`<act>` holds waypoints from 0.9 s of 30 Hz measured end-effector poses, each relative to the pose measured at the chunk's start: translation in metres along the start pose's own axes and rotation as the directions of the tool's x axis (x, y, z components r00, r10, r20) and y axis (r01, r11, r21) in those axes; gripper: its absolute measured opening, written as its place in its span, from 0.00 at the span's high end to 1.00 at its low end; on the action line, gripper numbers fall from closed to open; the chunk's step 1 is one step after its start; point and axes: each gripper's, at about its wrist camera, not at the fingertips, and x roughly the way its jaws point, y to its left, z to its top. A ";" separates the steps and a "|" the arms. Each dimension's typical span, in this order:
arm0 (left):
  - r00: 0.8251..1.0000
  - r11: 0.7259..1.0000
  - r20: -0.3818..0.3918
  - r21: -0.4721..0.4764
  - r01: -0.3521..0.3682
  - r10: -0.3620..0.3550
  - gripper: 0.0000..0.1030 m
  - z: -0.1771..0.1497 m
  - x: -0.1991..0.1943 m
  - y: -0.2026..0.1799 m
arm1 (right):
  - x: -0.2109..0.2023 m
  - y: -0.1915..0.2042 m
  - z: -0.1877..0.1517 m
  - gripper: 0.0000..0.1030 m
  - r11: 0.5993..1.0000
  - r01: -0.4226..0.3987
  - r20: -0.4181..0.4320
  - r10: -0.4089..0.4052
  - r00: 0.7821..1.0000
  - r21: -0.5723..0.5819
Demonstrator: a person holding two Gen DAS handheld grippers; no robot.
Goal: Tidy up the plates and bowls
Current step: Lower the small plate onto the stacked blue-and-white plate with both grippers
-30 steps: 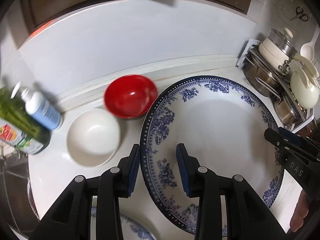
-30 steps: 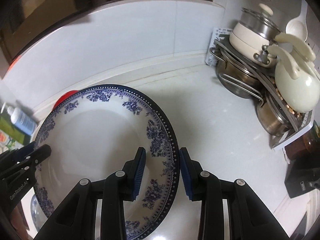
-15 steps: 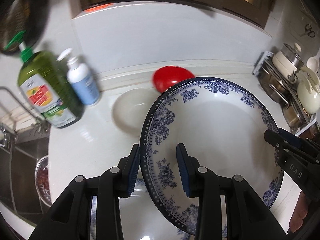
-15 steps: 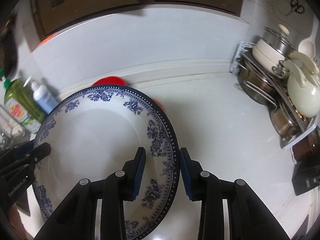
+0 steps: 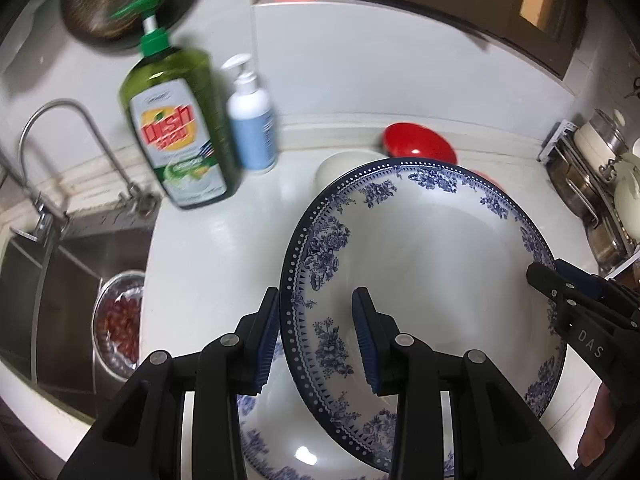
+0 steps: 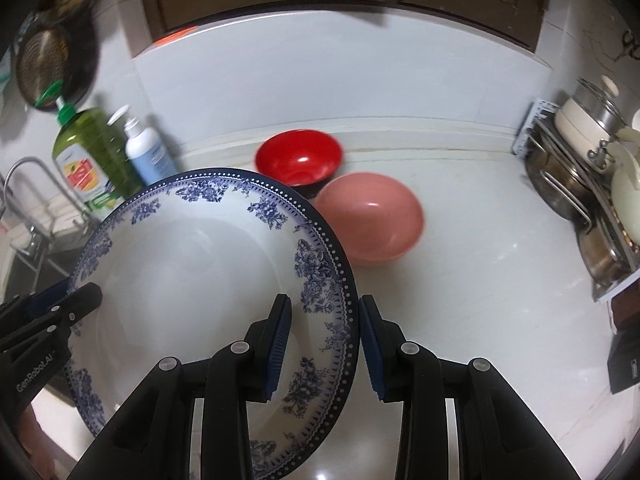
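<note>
A large blue-and-white plate (image 5: 432,272) (image 6: 192,272) hangs above the counter, held at both sides. My left gripper (image 5: 316,340) is shut on its left rim and my right gripper (image 6: 324,344) is shut on its right rim. Each view also shows the other gripper's tip at the far rim. Part of a second blue-and-white plate (image 5: 272,420) lies on the counter under the left edge of the held one. Behind stand a red bowl (image 6: 298,156), a pink bowl (image 6: 372,216) and a white bowl (image 5: 340,164), the last mostly hidden by the plate.
A green dish-soap bottle (image 5: 176,128) and a white pump bottle (image 5: 252,124) stand at the back left. Left of them are a faucet (image 5: 60,120) and a sink (image 5: 60,280) holding a metal bowl (image 5: 120,320). A rack of pots (image 6: 592,200) fills the right end.
Both grippers have carried the plate leftward along the counter. The bottles, faucet and sink have come into view, the pot rack has slid to the right, and the pink bowl now shows.
</note>
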 end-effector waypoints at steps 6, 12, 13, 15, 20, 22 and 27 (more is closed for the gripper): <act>1.000 0.999 -0.015 -0.034 -0.024 0.024 0.65 -0.021 -0.002 0.022 | 0.005 0.023 -0.012 0.65 0.999 -0.029 -0.028 0.028 0.999 -0.031; 0.998 0.997 -0.029 -0.057 -0.061 0.059 0.65 -0.043 -0.003 0.038 | 0.013 0.041 -0.026 0.65 0.996 -0.066 -0.063 0.062 0.996 -0.053; 0.997 0.996 -0.039 -0.059 -0.066 0.064 0.65 -0.048 -0.001 0.040 | 0.015 0.043 -0.028 0.65 0.996 -0.071 -0.070 0.067 0.995 -0.055; 0.997 0.995 -0.058 -0.071 -0.064 0.060 0.65 -0.056 0.002 0.045 | 0.018 0.049 -0.034 0.65 0.995 -0.077 -0.084 0.072 0.994 -0.068; 0.993 0.993 -0.097 -0.089 -0.078 0.069 0.65 -0.073 0.010 0.053 | 0.026 0.060 -0.049 0.65 0.992 -0.084 -0.119 0.072 0.990 -0.094; 0.991 0.992 -0.116 -0.098 -0.082 0.071 0.65 -0.079 0.013 0.055 | 0.030 0.062 -0.054 0.65 0.991 -0.091 -0.137 0.077 0.988 -0.095; 0.987 0.992 -0.144 -0.093 -0.083 0.069 0.65 -0.086 0.022 0.057 | 0.038 0.066 -0.063 0.65 0.989 -0.102 -0.177 0.082 0.981 -0.108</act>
